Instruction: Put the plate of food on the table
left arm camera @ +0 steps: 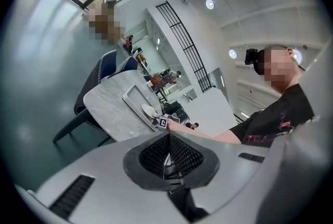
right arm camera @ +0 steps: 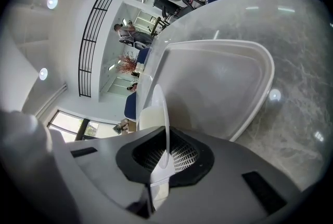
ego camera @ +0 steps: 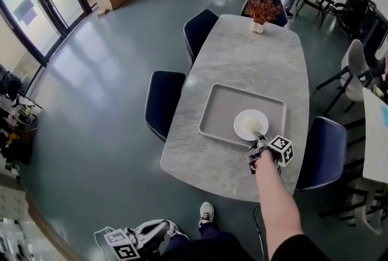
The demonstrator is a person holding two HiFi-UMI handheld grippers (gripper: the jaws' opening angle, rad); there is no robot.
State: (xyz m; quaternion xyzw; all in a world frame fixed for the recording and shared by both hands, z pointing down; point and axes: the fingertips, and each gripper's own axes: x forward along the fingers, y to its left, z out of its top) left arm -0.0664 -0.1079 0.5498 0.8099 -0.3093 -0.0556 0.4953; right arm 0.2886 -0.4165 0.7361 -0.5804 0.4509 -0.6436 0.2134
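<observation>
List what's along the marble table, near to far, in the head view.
right gripper → plate, its rim in that gripper's jaws → potted plant. The tray is left out because it overlaps the plate in this picture.

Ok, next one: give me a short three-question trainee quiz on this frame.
1. True or false: the right hand-held gripper is shut on the white plate at its rim.
2. What stands at the far end of the marble table? A) potted plant B) kettle C) laptop
3. Fill in: the white plate is above the grey ____.
Key: 1 true; 2 A; 3 tray.
</observation>
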